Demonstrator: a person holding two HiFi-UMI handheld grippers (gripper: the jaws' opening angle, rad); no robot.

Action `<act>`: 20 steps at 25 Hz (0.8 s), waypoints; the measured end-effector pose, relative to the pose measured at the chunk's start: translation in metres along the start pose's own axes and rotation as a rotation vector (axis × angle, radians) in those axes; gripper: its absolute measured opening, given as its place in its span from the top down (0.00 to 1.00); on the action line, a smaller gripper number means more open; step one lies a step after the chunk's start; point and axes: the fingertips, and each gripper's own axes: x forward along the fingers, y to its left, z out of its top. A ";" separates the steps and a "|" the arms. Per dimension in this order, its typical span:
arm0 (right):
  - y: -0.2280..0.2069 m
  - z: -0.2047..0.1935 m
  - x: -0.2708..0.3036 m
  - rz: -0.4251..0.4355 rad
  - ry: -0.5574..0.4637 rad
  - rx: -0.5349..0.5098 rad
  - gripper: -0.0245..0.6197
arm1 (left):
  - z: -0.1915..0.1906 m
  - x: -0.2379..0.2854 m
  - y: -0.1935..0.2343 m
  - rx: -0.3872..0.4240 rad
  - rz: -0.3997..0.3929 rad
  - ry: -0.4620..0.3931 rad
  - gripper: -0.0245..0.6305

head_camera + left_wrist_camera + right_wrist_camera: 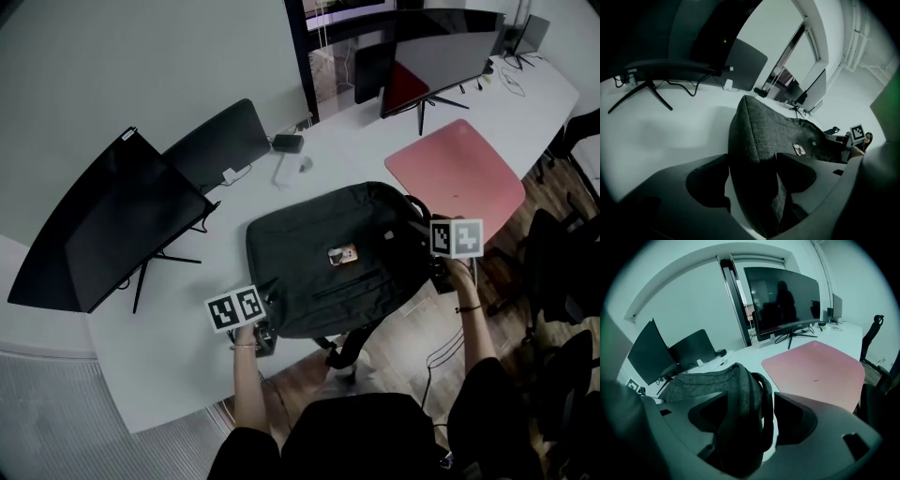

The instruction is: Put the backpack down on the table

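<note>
- While the white table (pixel 150 361) carries everything, the dark grey backpack (pixel 323 258) lies flat on it near the front edge, front face up, with its straps hanging over that edge.
- Its long axis runs across the head view from lower left to upper right. The top, with the carry handle (pixel 765 394), points right toward the pink mat (pixel 459 173).
- At the bag's lower left end, the left gripper (pixel 752 159) has its jaws spread wide. The bag's bottom edge stands between them, with a strip of table showing beside one jaw, so nothing is clamped.
- At the bag's top end, the right gripper (pixel 751 397) is also spread wide. The top fold and handle sit between its jaws, unpinched, with a gap on the handle side.
</note>
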 end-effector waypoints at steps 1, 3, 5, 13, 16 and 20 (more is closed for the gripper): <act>0.000 0.002 -0.004 -0.005 -0.012 -0.006 0.55 | 0.001 -0.005 0.001 0.014 0.017 -0.018 0.47; -0.001 0.006 -0.013 -0.018 -0.043 -0.014 0.55 | 0.006 -0.015 0.002 0.048 0.049 -0.053 0.49; 0.001 0.010 -0.024 -0.029 -0.076 -0.023 0.55 | 0.010 -0.027 0.003 0.076 0.073 -0.089 0.55; 0.021 0.013 -0.062 -0.069 -0.194 -0.119 0.87 | 0.018 -0.071 -0.008 0.177 0.108 -0.213 0.85; 0.035 0.012 -0.075 -0.040 -0.247 -0.104 0.92 | 0.020 -0.085 -0.016 0.214 0.105 -0.260 0.91; 0.053 0.015 -0.098 0.011 -0.334 -0.075 0.94 | 0.025 -0.108 -0.034 0.269 0.071 -0.331 0.93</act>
